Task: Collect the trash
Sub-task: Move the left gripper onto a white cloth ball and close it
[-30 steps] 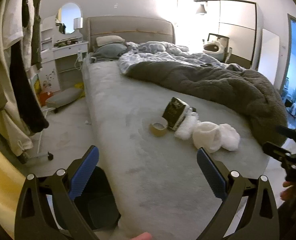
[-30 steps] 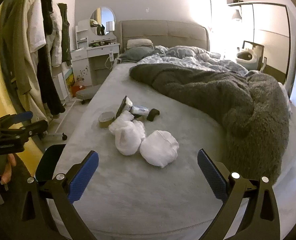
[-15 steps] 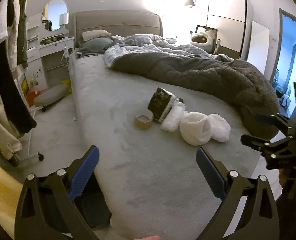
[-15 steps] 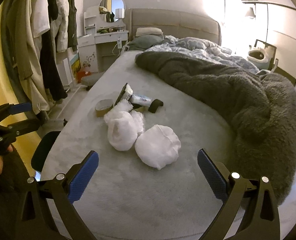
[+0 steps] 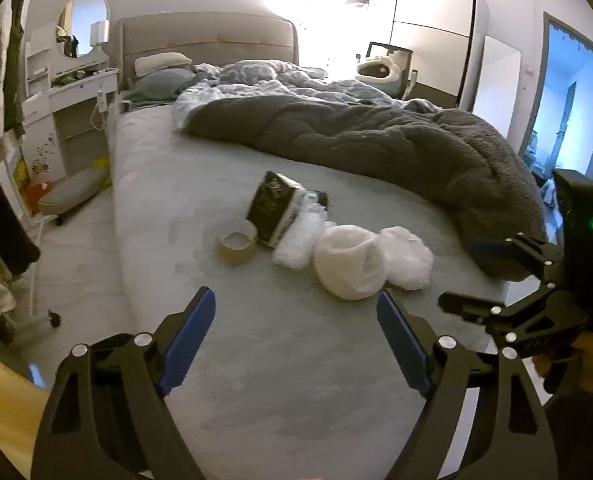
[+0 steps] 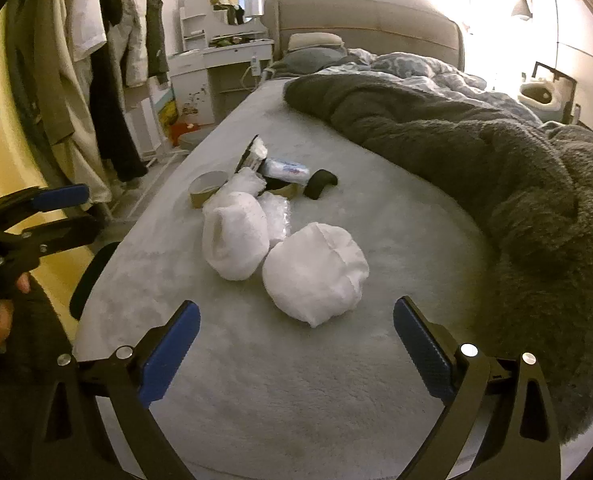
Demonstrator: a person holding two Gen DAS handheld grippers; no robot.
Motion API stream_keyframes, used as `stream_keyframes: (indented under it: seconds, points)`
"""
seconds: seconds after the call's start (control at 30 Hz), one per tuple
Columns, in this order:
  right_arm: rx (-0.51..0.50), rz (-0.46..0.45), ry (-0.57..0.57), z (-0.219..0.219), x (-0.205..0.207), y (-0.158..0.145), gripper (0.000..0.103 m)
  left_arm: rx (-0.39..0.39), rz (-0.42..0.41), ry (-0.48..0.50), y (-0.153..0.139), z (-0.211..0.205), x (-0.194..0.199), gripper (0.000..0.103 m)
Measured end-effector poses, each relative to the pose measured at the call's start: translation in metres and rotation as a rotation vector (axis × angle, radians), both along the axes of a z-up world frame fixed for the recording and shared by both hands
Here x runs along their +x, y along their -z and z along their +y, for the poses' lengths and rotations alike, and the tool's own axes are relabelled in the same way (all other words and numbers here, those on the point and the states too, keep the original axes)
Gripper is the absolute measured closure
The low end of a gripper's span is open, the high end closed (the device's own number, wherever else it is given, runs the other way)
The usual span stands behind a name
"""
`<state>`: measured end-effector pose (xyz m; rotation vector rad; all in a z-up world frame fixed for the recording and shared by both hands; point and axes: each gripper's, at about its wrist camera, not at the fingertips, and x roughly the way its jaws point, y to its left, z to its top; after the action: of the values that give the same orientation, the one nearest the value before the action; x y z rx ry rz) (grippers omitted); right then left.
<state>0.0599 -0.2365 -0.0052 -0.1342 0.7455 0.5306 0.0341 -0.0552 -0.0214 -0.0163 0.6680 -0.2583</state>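
Your left gripper point(image 5: 296, 336) and right gripper point(image 6: 296, 350) have black frames, silver screws and ribbed blue fingers point(image 5: 188, 340); bare fingertips show.

Bare bed point(image 6: 296, 392) surface between foot edge and trash cluster: open approach for both tongs. Cluster mid-bed, pieces touching: two white bundles point(image 6: 314, 276) nearest foot edge, tape roll point(image 5: 236, 241) toward left edge, black packet point(image 5: 274, 208) behind. Dark blanket point(image 6: 496, 184) heaped along right side, blocks that flank. Strip along left edge bare. Hanging clothes point(image 6: 76, 80) crowd floor aisle beyond left edge.
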Motion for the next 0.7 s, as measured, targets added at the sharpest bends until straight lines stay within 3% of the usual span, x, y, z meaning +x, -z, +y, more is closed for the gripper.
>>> stream_keyframes:
  seconds: [0.7]
  points:
    - [-0.034,0.038,-0.089,0.004,0.031,0.017,0.005,-0.067,0.081,0.048,0.025,-0.035,0.047,0.029]
